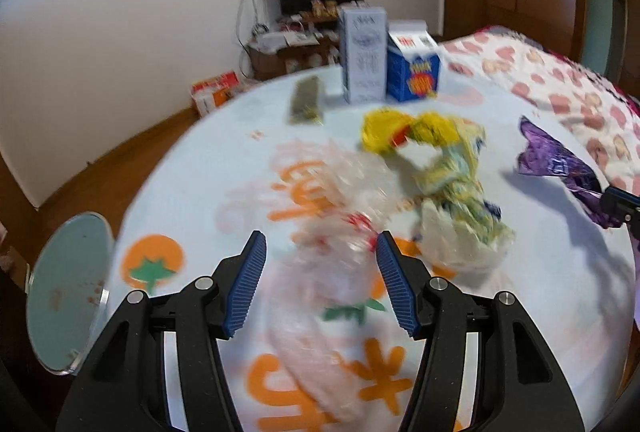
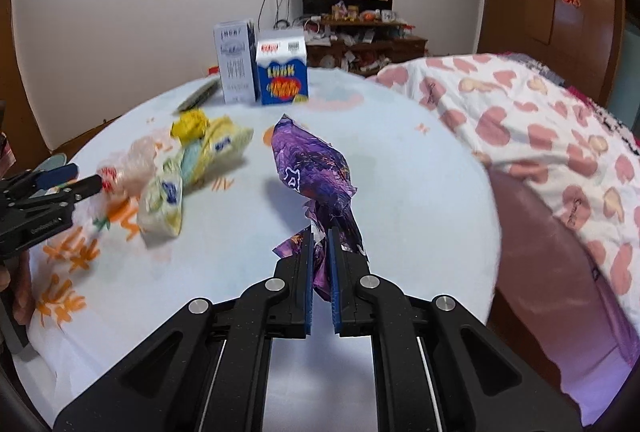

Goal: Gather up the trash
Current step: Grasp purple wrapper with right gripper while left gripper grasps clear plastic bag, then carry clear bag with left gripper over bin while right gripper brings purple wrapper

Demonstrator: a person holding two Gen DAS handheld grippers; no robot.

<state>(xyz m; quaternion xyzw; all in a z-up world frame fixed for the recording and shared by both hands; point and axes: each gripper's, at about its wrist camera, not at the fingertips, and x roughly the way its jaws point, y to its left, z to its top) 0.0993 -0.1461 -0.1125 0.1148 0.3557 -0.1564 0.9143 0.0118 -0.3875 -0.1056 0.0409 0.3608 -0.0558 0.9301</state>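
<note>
My left gripper (image 1: 320,244) points down over the round table (image 1: 192,172), its blue pads (image 1: 248,284) standing apart with a clear plastic bag (image 1: 320,264) between them; the blur leaves me unsure whether they press on it. Just beyond lies a crumpled yellow wrapper (image 1: 440,160). To the right, a purple wrapper (image 1: 552,160) hangs from my right gripper's tip (image 1: 620,206). At the far edge stand a tall pale carton (image 1: 362,54) and a blue carton (image 1: 412,68), touching or nearly so, with a dark packet (image 1: 306,100) lying to their left.
</note>
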